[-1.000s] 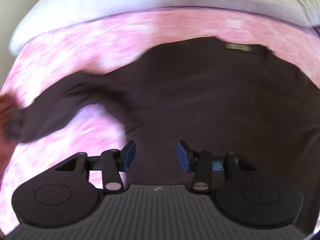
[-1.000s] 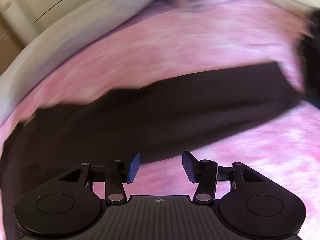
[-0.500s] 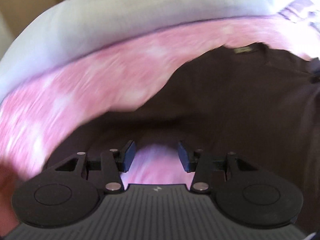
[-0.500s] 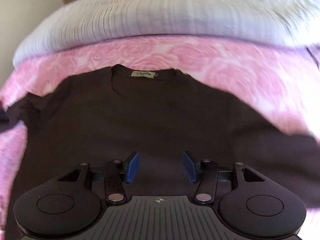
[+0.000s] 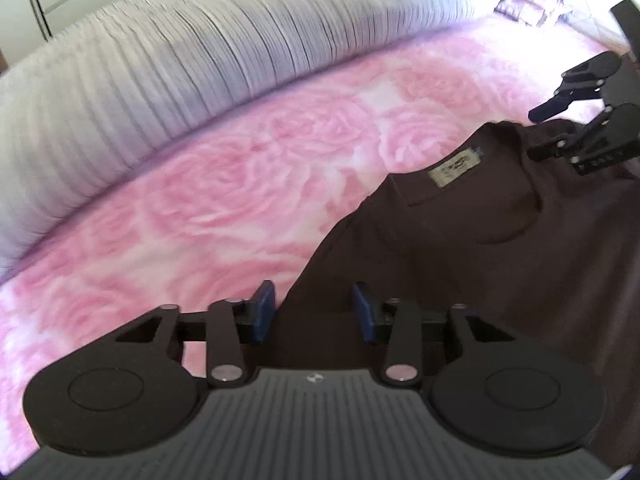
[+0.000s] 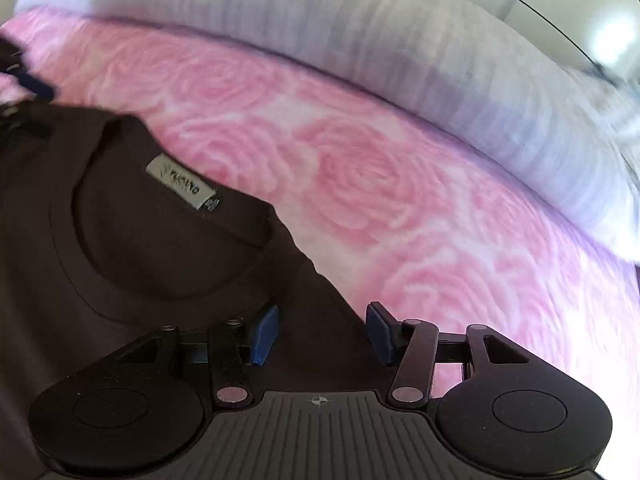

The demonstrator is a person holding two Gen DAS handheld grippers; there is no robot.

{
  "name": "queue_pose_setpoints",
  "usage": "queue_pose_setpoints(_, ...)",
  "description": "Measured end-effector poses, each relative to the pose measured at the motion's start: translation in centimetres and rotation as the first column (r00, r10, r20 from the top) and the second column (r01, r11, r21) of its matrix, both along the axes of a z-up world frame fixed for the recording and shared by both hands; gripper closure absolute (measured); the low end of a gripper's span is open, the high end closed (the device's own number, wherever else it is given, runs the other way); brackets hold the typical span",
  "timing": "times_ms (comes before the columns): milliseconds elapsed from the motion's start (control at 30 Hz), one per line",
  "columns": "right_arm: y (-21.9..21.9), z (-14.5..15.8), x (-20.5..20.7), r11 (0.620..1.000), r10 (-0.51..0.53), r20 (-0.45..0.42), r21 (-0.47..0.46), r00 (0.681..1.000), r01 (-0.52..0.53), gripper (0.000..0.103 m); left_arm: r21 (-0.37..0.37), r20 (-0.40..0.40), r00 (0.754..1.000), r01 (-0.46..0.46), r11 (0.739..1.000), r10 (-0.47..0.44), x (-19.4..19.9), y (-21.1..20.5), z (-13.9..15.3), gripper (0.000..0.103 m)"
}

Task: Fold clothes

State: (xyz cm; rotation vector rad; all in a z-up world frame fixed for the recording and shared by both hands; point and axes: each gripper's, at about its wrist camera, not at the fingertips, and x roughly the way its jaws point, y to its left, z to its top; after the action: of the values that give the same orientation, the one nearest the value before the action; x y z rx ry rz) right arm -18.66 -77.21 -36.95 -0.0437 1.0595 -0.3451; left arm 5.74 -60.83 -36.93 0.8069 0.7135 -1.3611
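Left gripper: we see its jaws closing, still apart, dark brown cotton T-shirt shoulder edge between.
Right gripper: closing, spread, shirt edge between.
Count: 1 shirt, 2 grippers.

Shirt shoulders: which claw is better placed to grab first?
Left, narrowly. The left claw is closing with the dark shirt filling its gap at the shoulder edge. The right claw is closing on its shoulder too, but stands wider.
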Motion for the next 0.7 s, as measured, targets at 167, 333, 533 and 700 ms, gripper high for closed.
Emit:
queue_pose_setpoints(167, -1.9, 0.0, 0.5, 0.997, -0.076, 0.019, -0.012, 0.997, 0.076, 0.103, -0.037, 0.037, 0.999, -0.018, 0.999, 0.020, -0.5, -1.0, -0.4, 0.095)
queue_pose_setpoints(333, -3.1, -0.1, 2.1, 0.989, -0.142, -0.026, 0.043, 0.990, 0.143, 0.103, -0.053, -0.034, 0.995, -0.100, 0.994, 0.098, 0.8, -0.4, 0.2, 0.087)
queue_pose_setpoints(533, 2.3, 4.0, -0.4, 0.976, -0.216, 0.055, -0.008, 0.975, 0.217, 0.082, -0.117, -0.110, 0.944, -0.324, 0.939, 0.312, 3.7, 10.6, 5.4, 0.070)
queue_pose_setpoints(700, 10.7, 5.7, -2.2, 0.974, -0.196, 0.102, 0.134, 0.975, 0.182, 0.072, -0.043, 0.029, 0.880, -0.472, 0.881, 0.473, 6.7, 25.3, 7.3, 0.067)
